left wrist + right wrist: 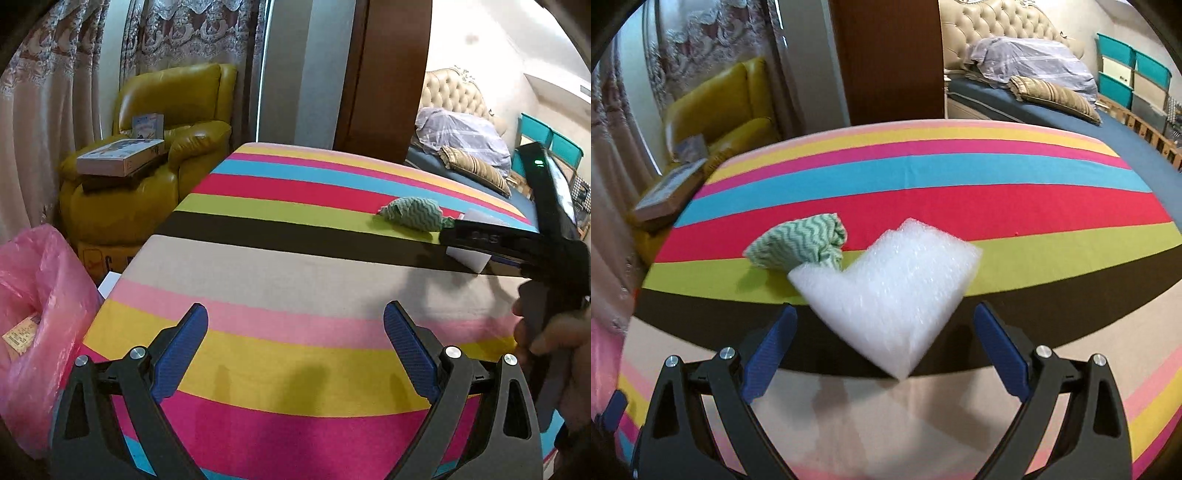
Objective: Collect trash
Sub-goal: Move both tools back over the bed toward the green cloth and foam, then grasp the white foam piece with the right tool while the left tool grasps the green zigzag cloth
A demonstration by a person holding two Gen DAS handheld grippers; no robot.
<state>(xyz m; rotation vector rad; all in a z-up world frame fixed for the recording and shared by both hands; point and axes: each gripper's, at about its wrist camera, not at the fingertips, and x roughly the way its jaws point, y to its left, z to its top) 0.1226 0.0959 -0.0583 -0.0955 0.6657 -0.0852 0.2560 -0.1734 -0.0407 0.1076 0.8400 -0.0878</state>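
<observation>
- On the striped tabletop [923,177], two pieces of trash are seen: a white foam sheet [890,291] folded into a V shape, and a crumpled green zigzag cloth [798,245] touching its far left edge.
- Right tongs [884,349]: the blue pads [997,347] are held wide apart, nothing gripped. The lower corner of the foam sheet lies between them; contact with either pad is not seen.
- The foam sheet rests across the dark brown and lime stripes; the cloth sits on the lime and red stripes.
- Left tongs [295,350]: the pads are likewise spread apart and nothing is held. They are positioned over the pink and yellow stripes at the near side of the tabletop, well apart from the trash.
- From the left wrist view, the right tongs' black body [517,247] is recorded at the right edge, partly covering the foam sheet [467,256]; the cloth [413,214] lies just beyond it.
- A pink plastic bag [44,295], open at the top, is noted beside the tabletop's left edge, with a labelled item inside.
- Background: a yellow armchair [147,158] carrying boxes [120,160], lace curtains [48,92], and a bed [1071,110] with a tufted headboard and teal-lidded bins [1126,74] behind it.
</observation>
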